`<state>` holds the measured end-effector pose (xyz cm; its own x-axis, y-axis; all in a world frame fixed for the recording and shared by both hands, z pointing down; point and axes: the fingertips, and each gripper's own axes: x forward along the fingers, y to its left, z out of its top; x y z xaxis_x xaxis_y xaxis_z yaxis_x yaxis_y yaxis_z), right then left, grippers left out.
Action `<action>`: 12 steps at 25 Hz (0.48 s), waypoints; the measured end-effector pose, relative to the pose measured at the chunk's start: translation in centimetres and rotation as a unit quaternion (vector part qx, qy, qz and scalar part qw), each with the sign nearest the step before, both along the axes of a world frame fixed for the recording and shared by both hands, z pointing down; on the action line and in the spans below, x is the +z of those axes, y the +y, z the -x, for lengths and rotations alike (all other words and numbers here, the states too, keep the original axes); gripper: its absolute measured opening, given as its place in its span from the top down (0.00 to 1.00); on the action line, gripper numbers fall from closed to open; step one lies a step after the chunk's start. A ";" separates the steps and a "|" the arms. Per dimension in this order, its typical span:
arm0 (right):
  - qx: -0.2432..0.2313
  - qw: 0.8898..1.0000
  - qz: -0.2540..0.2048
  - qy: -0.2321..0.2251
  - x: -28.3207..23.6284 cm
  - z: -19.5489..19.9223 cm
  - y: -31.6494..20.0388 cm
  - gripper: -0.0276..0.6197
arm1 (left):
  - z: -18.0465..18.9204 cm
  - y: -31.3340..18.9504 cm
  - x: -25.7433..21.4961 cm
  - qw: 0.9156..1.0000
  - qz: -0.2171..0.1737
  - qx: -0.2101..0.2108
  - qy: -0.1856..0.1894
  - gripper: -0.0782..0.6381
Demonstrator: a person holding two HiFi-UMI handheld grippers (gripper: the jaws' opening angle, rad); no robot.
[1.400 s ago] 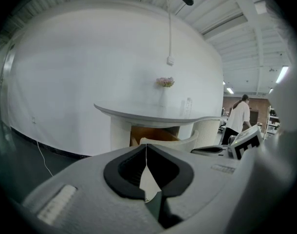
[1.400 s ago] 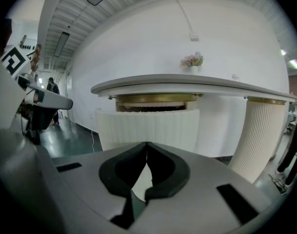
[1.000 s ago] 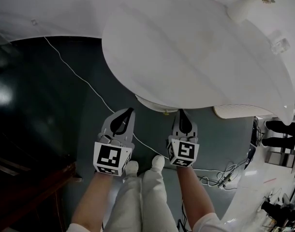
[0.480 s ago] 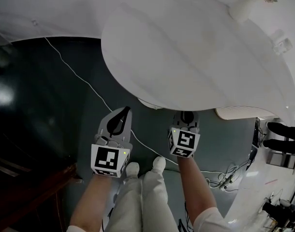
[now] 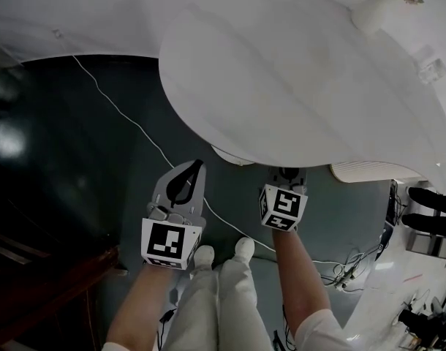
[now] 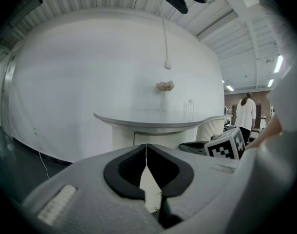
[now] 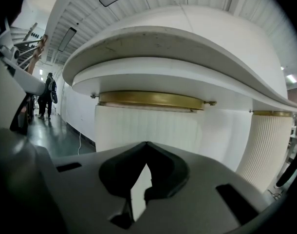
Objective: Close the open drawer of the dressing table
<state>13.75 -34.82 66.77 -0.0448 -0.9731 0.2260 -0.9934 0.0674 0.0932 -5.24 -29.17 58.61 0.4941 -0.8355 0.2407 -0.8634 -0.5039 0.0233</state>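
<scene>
The white round dressing table point(image 5: 281, 72) fills the upper head view. A curved drawer rim point(image 5: 234, 156) sticks out slightly from under the table's near edge. In the right gripper view the drawer shows as a ribbed white front point(image 7: 148, 126) with a gold band point(image 7: 151, 100) on top, close ahead of my right gripper point(image 7: 146, 143). That gripper is shut and holds nothing. In the head view the right gripper point(image 5: 284, 172) has its tips at the table's edge. My left gripper point(image 5: 196, 167) is shut and empty over the dark floor, left of the drawer, with its jaws meeting point(image 6: 146, 145).
A white cable point(image 5: 128, 123) runs across the dark floor. A vase point(image 5: 373, 9) and a glass point(image 5: 428, 68) stand on the table's far right. A ribbed white round piece point(image 5: 362, 170) is at the right, dark wooden furniture point(image 5: 55, 276) at the lower left. A person point(image 6: 246, 113) stands far off.
My right gripper has moved forward until its tips sit under the table's edge, and less of the drawer rim shows. The left gripper has hardly moved.
</scene>
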 end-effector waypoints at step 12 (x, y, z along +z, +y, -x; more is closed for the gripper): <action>-0.025 0.999 0.018 0.026 -0.9 0.3 2.5 0.97 | -0.8 1.8 -1.2 1.000 -0.013 0.005 -0.005 0.87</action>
